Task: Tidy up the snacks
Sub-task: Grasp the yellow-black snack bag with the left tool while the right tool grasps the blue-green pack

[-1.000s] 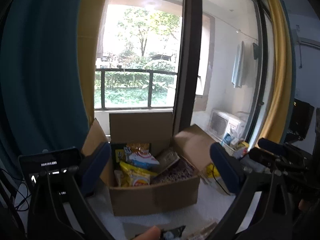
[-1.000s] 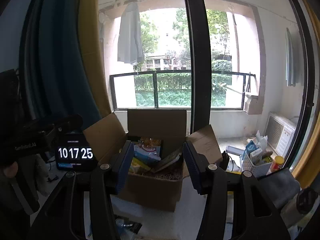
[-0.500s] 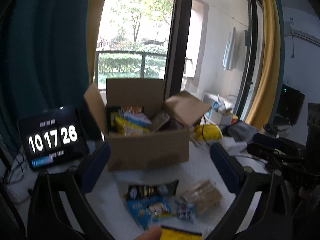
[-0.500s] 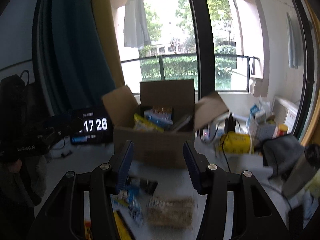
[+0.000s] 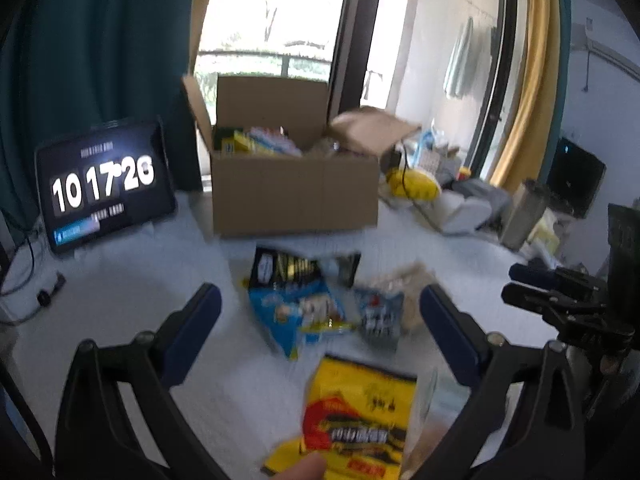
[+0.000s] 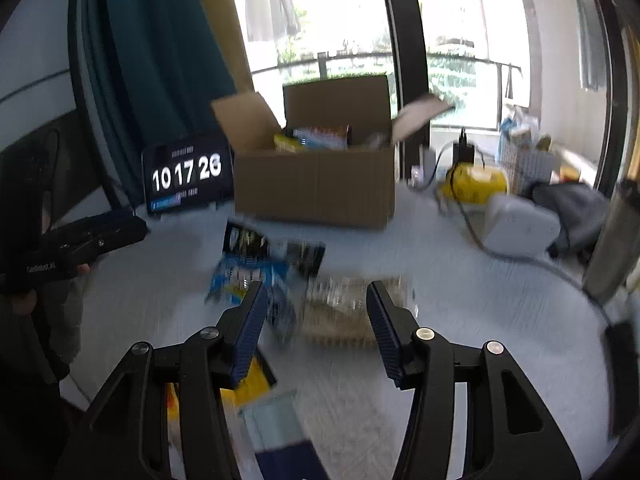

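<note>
An open cardboard box (image 5: pixel 294 196) holding several snack packs stands at the back of the white table; it also shows in the right wrist view (image 6: pixel 316 188). Loose snacks lie in front of it: a black pack (image 5: pixel 288 268), a blue pack (image 5: pixel 298 316), a small blue-grey pack (image 5: pixel 378 314), a clear pack of beige biscuits (image 6: pixel 340 312) and a yellow pack (image 5: pixel 360 416) nearest me. My left gripper (image 5: pixel 320 308) is open and empty above the snacks. My right gripper (image 6: pixel 314 304) is open and empty above the biscuit pack.
A tablet clock (image 5: pixel 104 184) stands left of the box. Right of the box lie a yellow object with a cable (image 6: pixel 476 184), a white case (image 6: pixel 520 228), grey cloth and a metal bottle (image 6: pixel 616 240). A pale blue pack (image 6: pixel 272 420) lies near the front edge.
Both views have tilted down from the window and box to the table. The loose snacks have come into view below the grippers. Both grippers stay open.
</note>
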A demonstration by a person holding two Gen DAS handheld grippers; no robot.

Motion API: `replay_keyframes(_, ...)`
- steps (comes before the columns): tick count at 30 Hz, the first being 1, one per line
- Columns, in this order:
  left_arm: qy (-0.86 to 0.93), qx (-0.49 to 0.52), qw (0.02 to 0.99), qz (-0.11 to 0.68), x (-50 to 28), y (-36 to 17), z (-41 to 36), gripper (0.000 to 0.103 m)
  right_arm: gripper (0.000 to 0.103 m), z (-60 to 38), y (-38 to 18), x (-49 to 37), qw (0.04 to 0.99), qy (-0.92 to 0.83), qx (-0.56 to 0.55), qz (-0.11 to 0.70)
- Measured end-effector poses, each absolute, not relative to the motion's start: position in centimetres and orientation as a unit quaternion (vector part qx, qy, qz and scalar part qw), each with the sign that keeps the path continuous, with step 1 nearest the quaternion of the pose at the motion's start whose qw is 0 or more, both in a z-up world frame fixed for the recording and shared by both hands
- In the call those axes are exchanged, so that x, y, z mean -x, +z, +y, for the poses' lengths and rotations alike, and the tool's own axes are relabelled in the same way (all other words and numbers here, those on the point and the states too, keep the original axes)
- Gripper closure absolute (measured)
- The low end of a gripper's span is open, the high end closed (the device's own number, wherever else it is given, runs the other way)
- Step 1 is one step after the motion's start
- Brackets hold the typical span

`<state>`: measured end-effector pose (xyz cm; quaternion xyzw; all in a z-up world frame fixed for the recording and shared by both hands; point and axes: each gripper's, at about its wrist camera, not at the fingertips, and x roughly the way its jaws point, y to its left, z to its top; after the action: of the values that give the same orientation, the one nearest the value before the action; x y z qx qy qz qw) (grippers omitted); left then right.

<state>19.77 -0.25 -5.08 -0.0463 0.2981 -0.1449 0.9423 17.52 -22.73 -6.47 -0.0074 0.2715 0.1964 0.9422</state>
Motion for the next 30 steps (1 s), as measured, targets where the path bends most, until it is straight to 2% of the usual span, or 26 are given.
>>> replay_keyframes(14,-0.180,0.018,0.892,0.415,-17.9,-14.4,-2.2,0.003,0.049,-22.9,-15.0,-15.2,0.906,0.221,0.024,0.360)
replay_keyframes(20,-0.204,0.005,0.873,0.442,-17.4,-16.1,-3.9,0.003,0.049,-21.5,-16.3,-14.3,0.896,0.245,0.045,0.367)
replay_keyframes(30,-0.188,-0.072,0.868,0.454,-17.5,-17.1,-6.1,0.003,0.044,-19.5,-17.5,-13.7,0.895,0.237,0.108,0.362)
